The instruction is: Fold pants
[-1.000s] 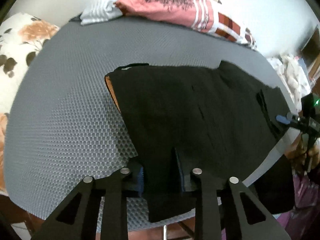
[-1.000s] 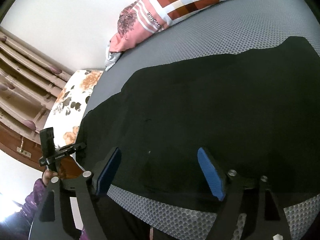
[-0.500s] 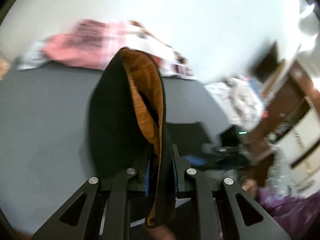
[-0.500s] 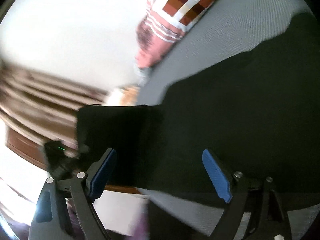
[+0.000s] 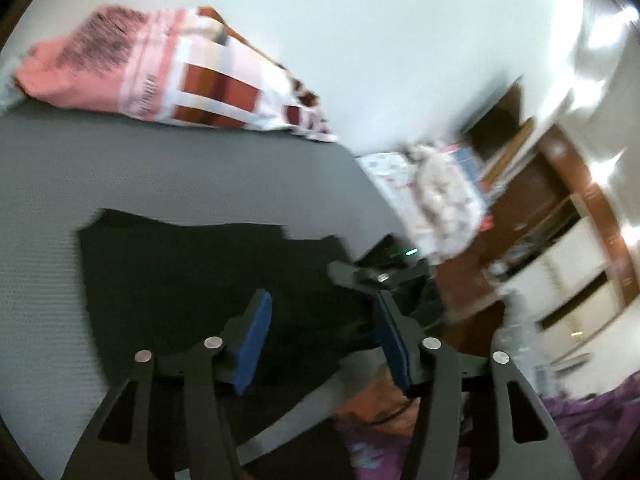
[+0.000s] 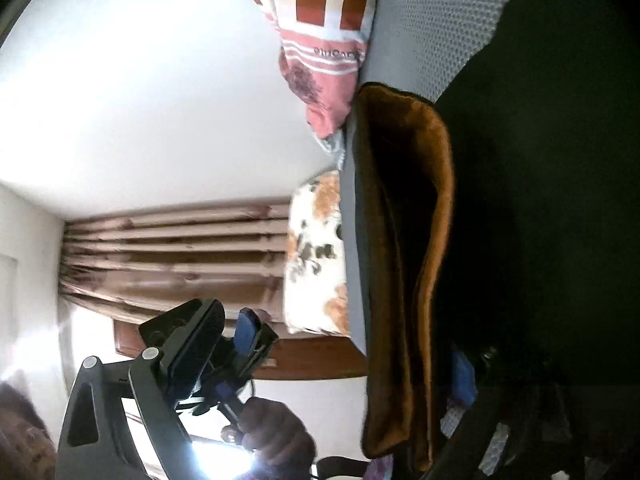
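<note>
Across the gray mattress (image 5: 168, 184) lie black pants (image 5: 192, 276), partly folded. Left gripper (image 5: 320, 340) hovers, jaws open, empty. Right gripper's jaws are hidden behind a lifted, brown-lined pant flap (image 6: 404, 260), perhaps mid-fold; cannot tell.

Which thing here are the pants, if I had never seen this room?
Find the grey mattress below the white wall. The pants lie flat on it. They are plain black, unlike the pink and brick-red checked blanket heaped behind them.
</note>
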`<state>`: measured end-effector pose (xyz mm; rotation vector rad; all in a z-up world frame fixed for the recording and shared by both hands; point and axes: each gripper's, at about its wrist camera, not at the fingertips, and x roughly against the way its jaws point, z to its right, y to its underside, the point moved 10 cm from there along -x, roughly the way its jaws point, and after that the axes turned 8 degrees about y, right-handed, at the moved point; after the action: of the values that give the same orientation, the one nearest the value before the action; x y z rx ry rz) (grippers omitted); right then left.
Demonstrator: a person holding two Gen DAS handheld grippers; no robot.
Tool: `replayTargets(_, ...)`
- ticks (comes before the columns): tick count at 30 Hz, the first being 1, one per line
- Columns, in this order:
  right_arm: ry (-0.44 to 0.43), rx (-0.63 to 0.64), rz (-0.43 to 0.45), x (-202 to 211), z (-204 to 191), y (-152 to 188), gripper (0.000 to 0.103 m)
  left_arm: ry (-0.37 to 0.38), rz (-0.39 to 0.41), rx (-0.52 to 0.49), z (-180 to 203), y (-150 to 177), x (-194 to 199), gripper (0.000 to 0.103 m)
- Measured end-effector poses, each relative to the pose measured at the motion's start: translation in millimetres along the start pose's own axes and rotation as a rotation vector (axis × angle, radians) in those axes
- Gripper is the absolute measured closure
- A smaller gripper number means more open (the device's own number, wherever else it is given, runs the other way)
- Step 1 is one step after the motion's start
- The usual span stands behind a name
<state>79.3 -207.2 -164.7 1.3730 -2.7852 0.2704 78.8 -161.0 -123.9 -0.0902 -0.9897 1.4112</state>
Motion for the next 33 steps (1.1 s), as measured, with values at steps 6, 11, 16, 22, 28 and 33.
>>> replayTargets(6,0.301,0.101,-0.061,-16.8,24.2,-4.0,0.089,-0.148,-0.015,0.032,-40.1,29.5,13.8,0.048)
replayTargets(11,0.343,0.175,-0.041,2.4,3.0,-22.6,0.089,-0.206,0.0,0.065,-51.8,37.8,20.2,0.048)
replayTargets(16,0.352,0.251,0.063,63.5,-17.0,-49.4,0.089,-0.19,-0.033,0.06,-44.4,37.3,-7.4,0.039)
replayTargets(22,0.473,0.17,0.128,126.3,50.7,-65.8,0.09,-0.181,-0.118,0.039,-39.4,48.8,-55.9,0.038)
replayTargets(28,0.411,0.13,0.164,140.7,66.7,-61.6,0.089,-0.234,-0.133,-0.016,-39.5,52.6,-76.8,0.038)
replayTargets(33,0.51,0.211,0.162,138.3,72.8,-60.8,0.083,-0.26,-0.145,-0.013,-49.6,57.8,-85.8,0.038)
